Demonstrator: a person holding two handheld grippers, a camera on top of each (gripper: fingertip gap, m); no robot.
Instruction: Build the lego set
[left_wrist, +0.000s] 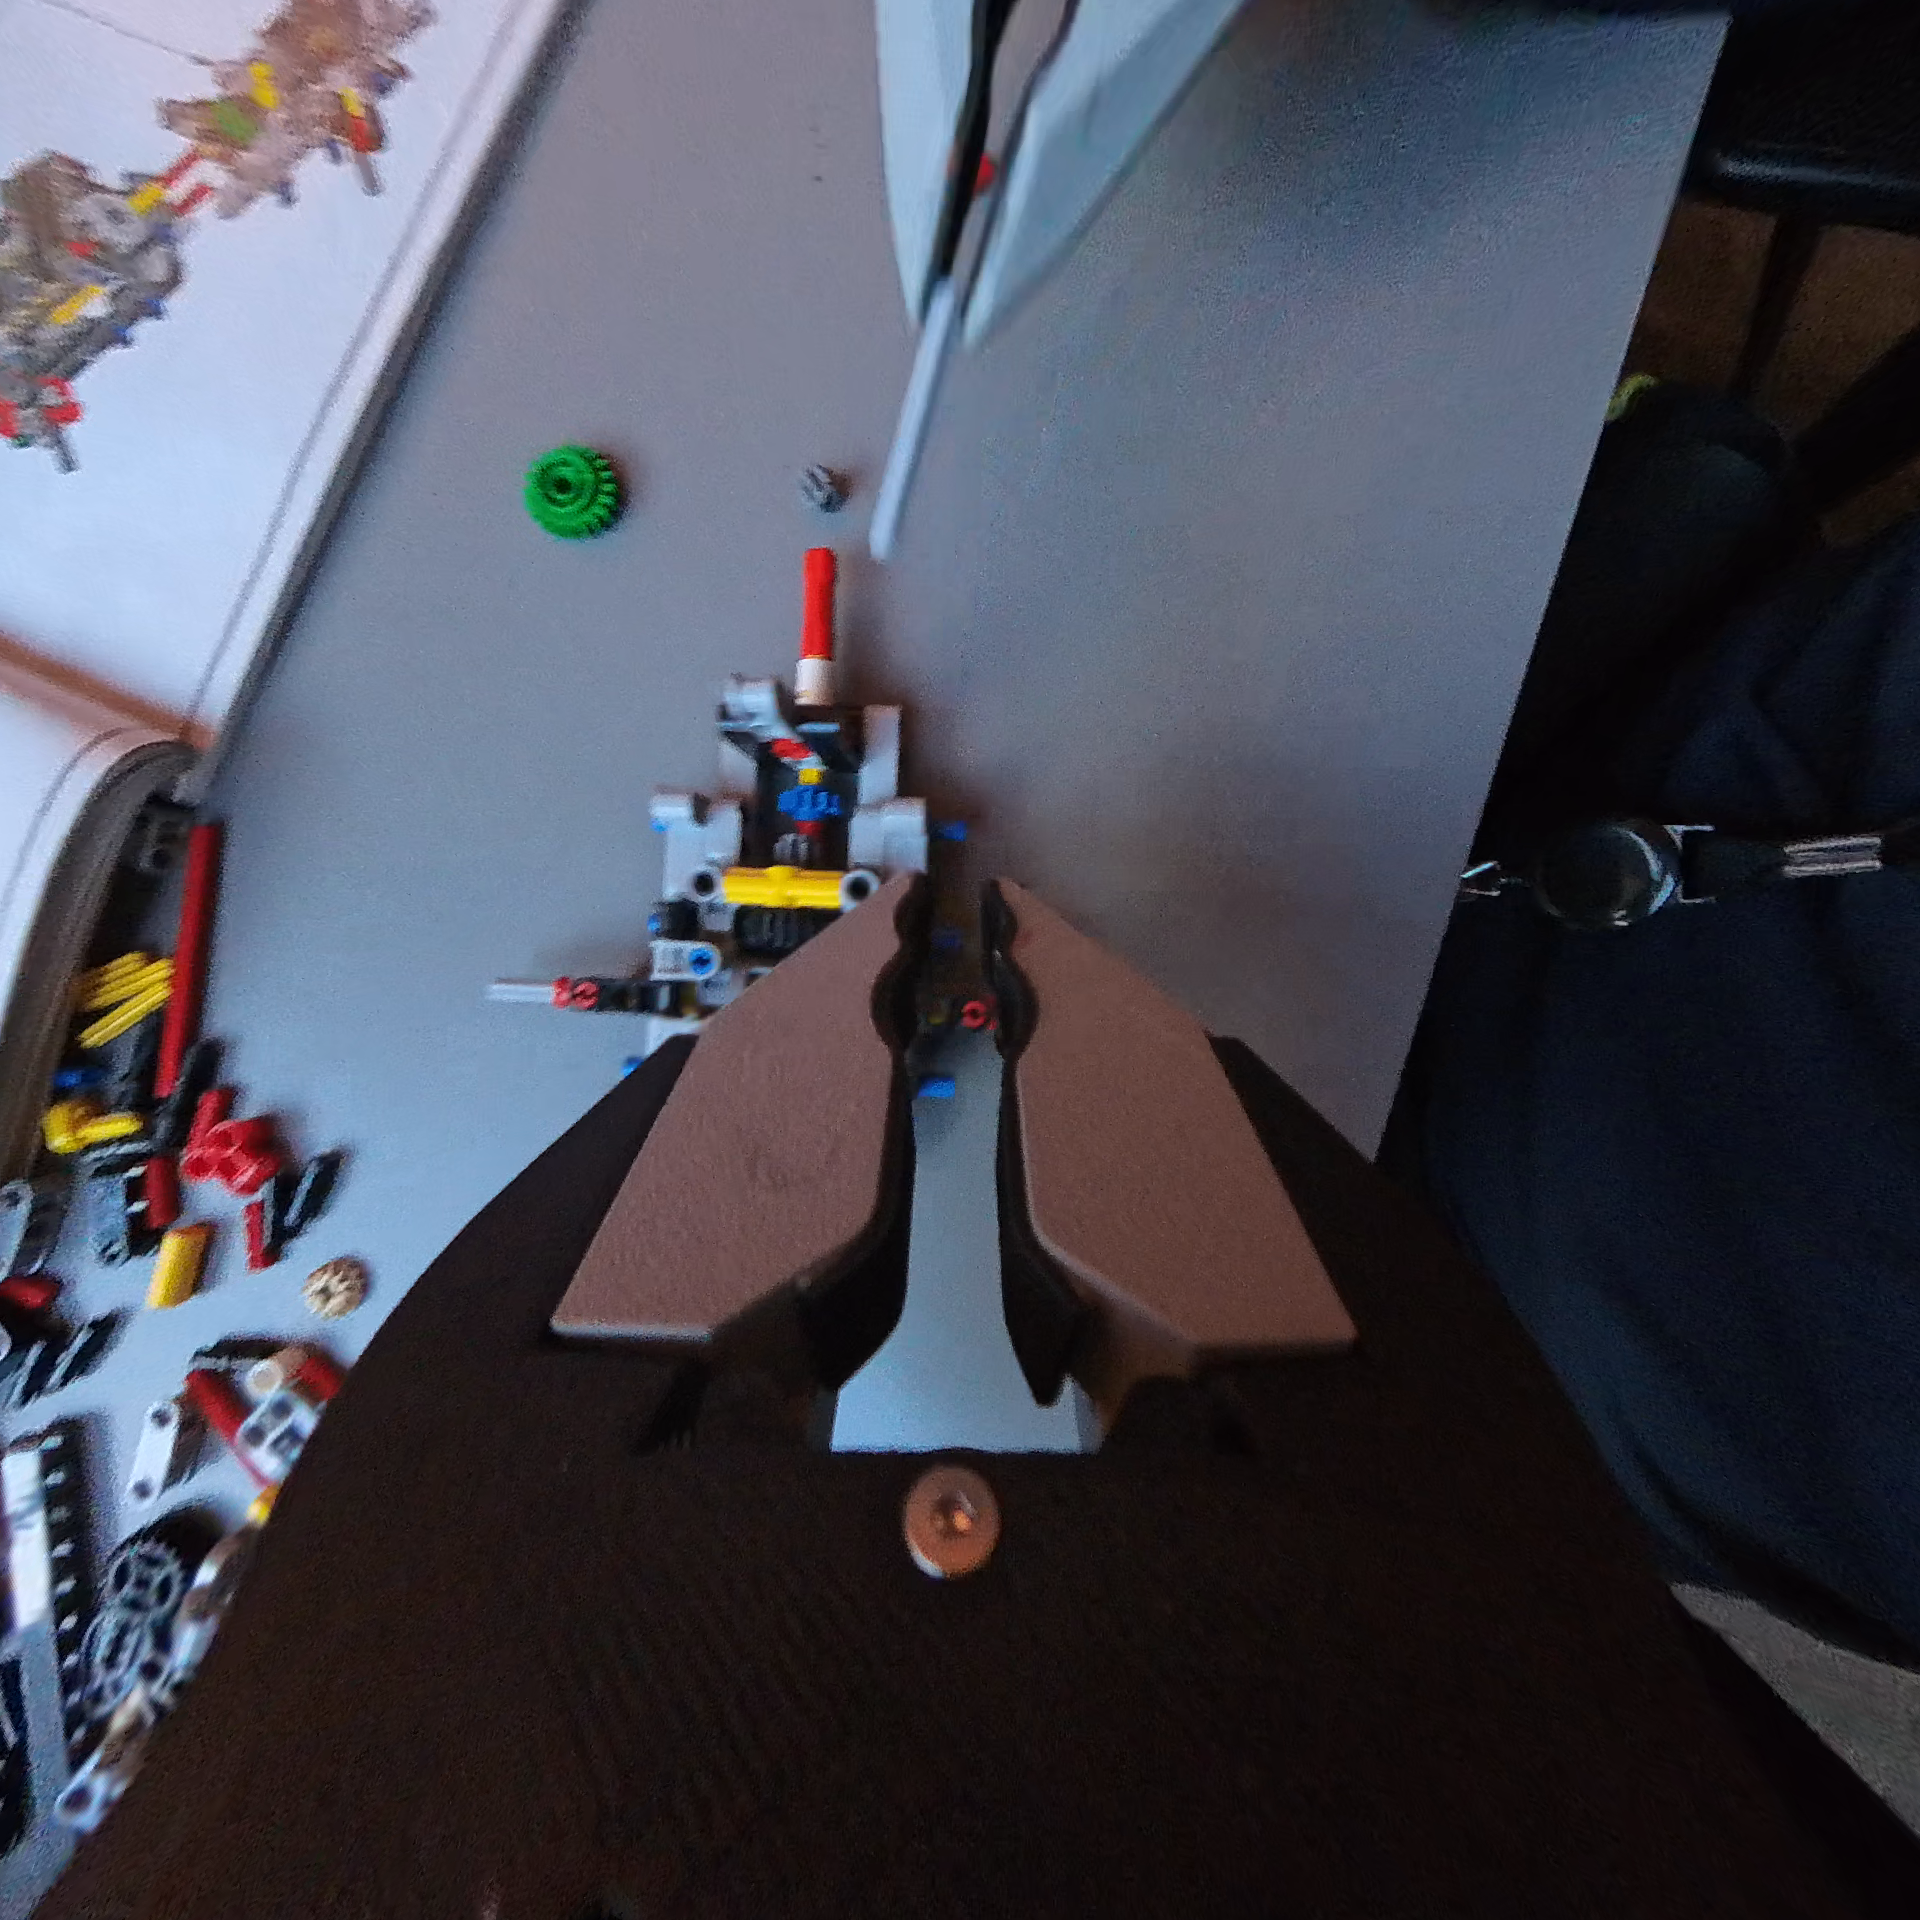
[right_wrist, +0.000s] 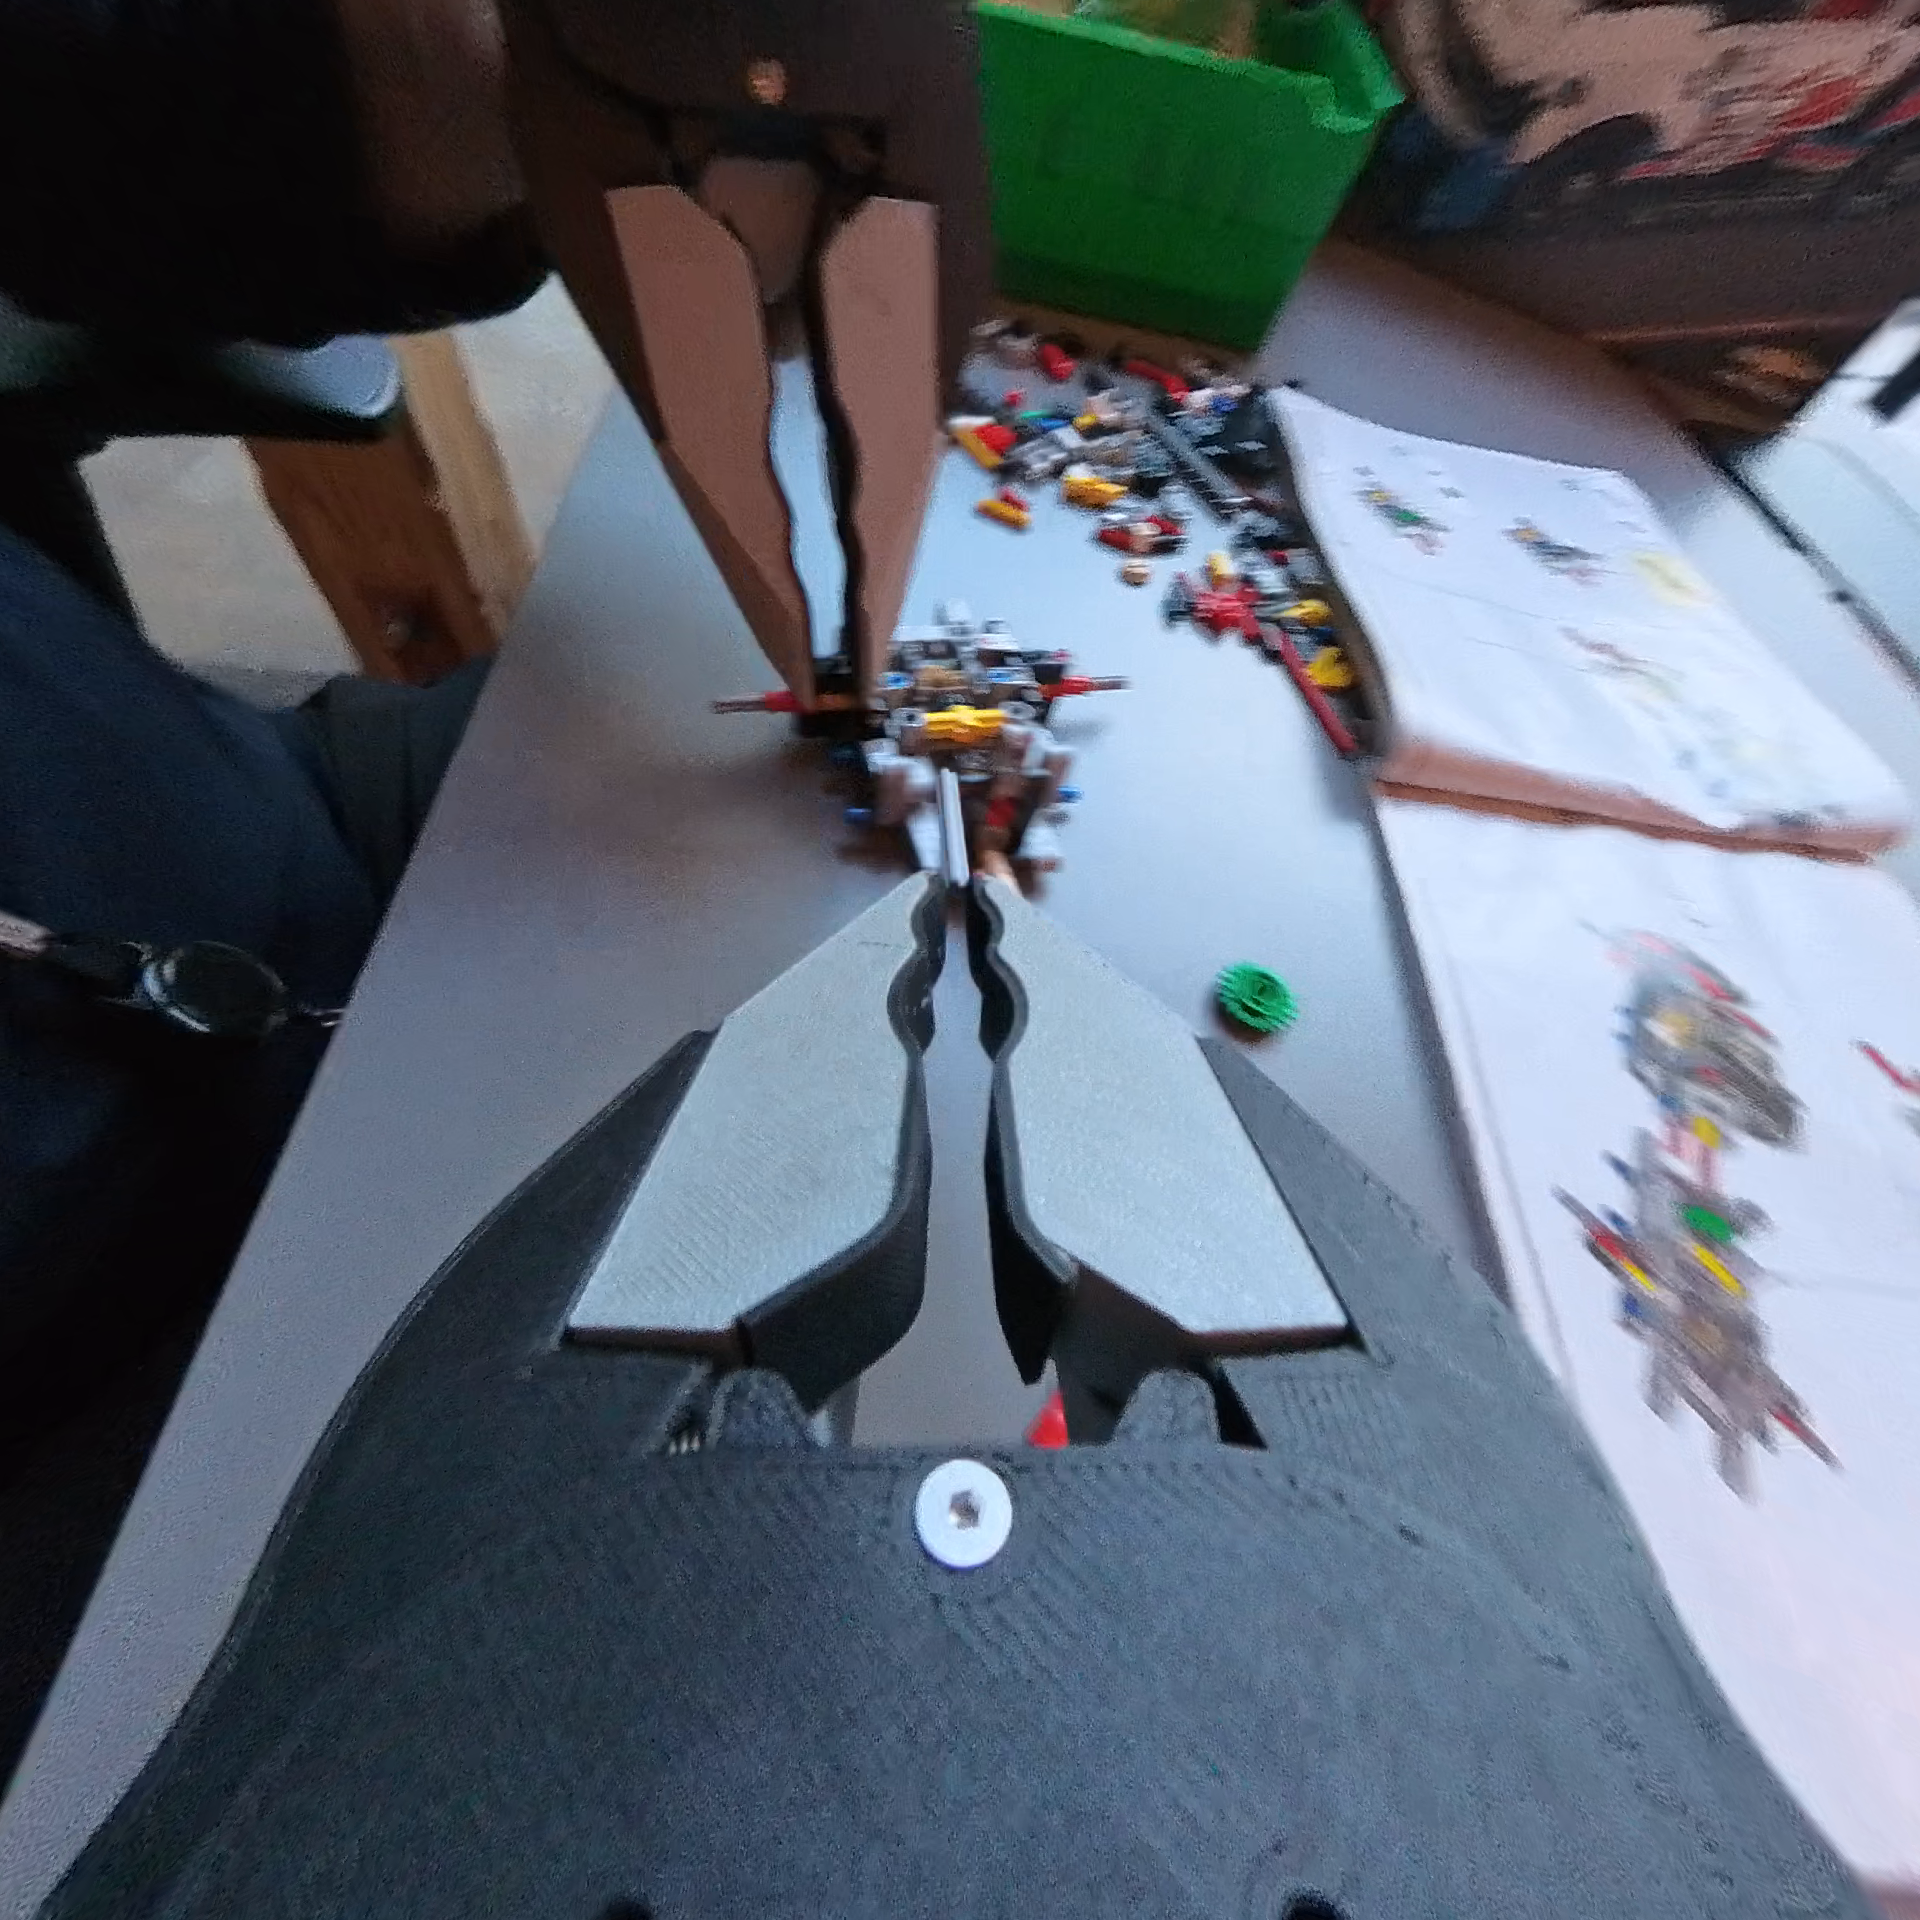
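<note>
Grey tabletop (right_wrist: 582, 935) carries a half-built brick model (left_wrist: 790, 831), with an open instruction booklet (right_wrist: 1558, 665), a green bin (right_wrist: 1164, 177) and a heap of loose bricks (right_wrist: 1143, 468) at its far side, and a wooden table leg (right_wrist: 364, 540) over pale floor beyond the near edge. Left gripper (left_wrist: 954, 894), brown-fingered, is clamped on the model's dark side beam, which partly hides that side; right gripper (right_wrist: 954, 883), grey-fingered, is closed on a thin grey rod (right_wrist: 949, 821) reaching the model. Green gear (left_wrist: 569, 491) lies apart beside a red peg (left_wrist: 818, 603); views are blurred.
</note>
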